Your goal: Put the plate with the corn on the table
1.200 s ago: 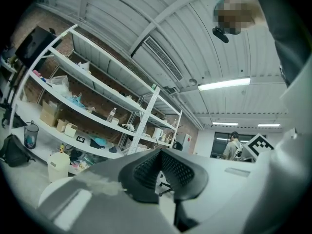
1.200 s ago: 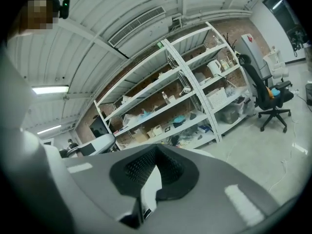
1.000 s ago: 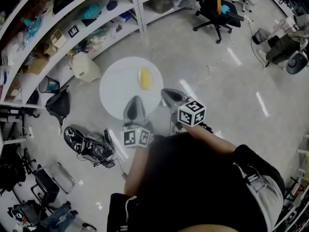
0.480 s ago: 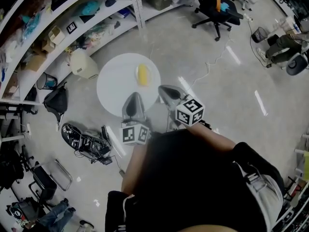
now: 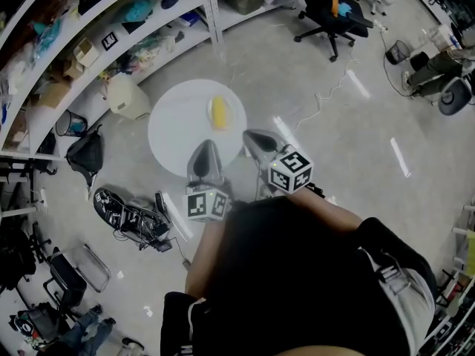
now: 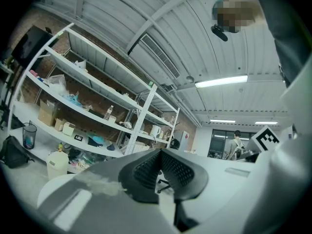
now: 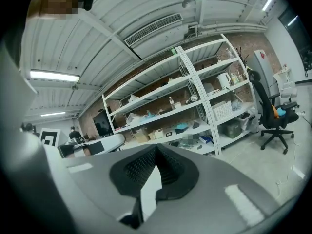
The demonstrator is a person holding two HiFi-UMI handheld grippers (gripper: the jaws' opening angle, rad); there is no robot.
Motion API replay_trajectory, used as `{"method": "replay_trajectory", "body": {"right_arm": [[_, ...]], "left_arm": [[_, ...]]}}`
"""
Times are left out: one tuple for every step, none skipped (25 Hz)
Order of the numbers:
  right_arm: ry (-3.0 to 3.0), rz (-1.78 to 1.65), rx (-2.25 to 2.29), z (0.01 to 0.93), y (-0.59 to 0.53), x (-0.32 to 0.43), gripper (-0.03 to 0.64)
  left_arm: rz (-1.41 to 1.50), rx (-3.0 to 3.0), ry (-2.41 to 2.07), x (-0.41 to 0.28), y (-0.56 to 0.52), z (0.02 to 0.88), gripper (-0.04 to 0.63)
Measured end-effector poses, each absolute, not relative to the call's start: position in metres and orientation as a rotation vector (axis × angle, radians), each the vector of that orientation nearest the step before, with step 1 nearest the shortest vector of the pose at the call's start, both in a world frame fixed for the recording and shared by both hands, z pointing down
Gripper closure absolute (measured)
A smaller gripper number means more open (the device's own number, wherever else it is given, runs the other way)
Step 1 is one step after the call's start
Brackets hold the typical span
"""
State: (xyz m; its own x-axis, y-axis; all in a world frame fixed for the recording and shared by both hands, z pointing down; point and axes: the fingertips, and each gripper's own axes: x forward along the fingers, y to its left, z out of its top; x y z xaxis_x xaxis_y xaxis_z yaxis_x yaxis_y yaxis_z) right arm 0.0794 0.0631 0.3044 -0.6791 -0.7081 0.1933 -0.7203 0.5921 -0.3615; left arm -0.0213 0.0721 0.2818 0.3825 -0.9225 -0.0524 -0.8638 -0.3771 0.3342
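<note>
A yellow corn cob (image 5: 218, 113) lies on the right half of a small round white table (image 5: 178, 136). The white plate under it hardly stands out from the tabletop. My left gripper (image 5: 205, 153) hovers over the table's near edge, shut with nothing in it. Just off the near right rim is my right gripper (image 5: 254, 139), also shut and empty. In the right gripper view the pads (image 7: 168, 172) meet, and only a white sliver shows past them. The left gripper view shows the pads (image 6: 183, 172) closed together.
Long white shelves (image 5: 111, 21) full of boxes curve along the far left. A cream jug (image 5: 128, 96), a black bag (image 5: 85, 158) and tangled cables (image 5: 133, 221) lie on the floor around the table. A black office chair (image 5: 330, 10) stands far right.
The whole scene has slid slightly up and left in the head view. Both grippers stay shut at the table's near edge, and the corn has not moved on the table.
</note>
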Motion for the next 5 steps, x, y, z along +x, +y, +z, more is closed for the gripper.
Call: {"method": "replay_trajectory", "body": {"right_arm": [[-2.776,0.648,1.245,0.3048,0.0638,0.0797,0.609],[-2.774,0.646,1.245,0.3053,0.0639,0.0801,0.609],[-2.771,0.645,1.246,0.3058,0.0638,0.0804,0.609],[-2.769,0.644,1.247,0.3063,0.0636,0.0808,0.609],[-2.766,0.642,1.248,0.3068,0.0633,0.081,0.609]], "left_arm": [[-0.336,2.399,-1.578,-0.0206,0.0724,0.2825,0.592],[-0.335,2.407,-1.574,-0.0198,0.0725,0.283,0.592],[-0.334,2.41,-1.572,-0.0193,0.0726,0.2832,0.592],[-0.334,2.407,-1.572,-0.019,0.0728,0.2831,0.592],[-0.335,2.404,-1.573,-0.0187,0.0731,0.2829,0.592]]}}
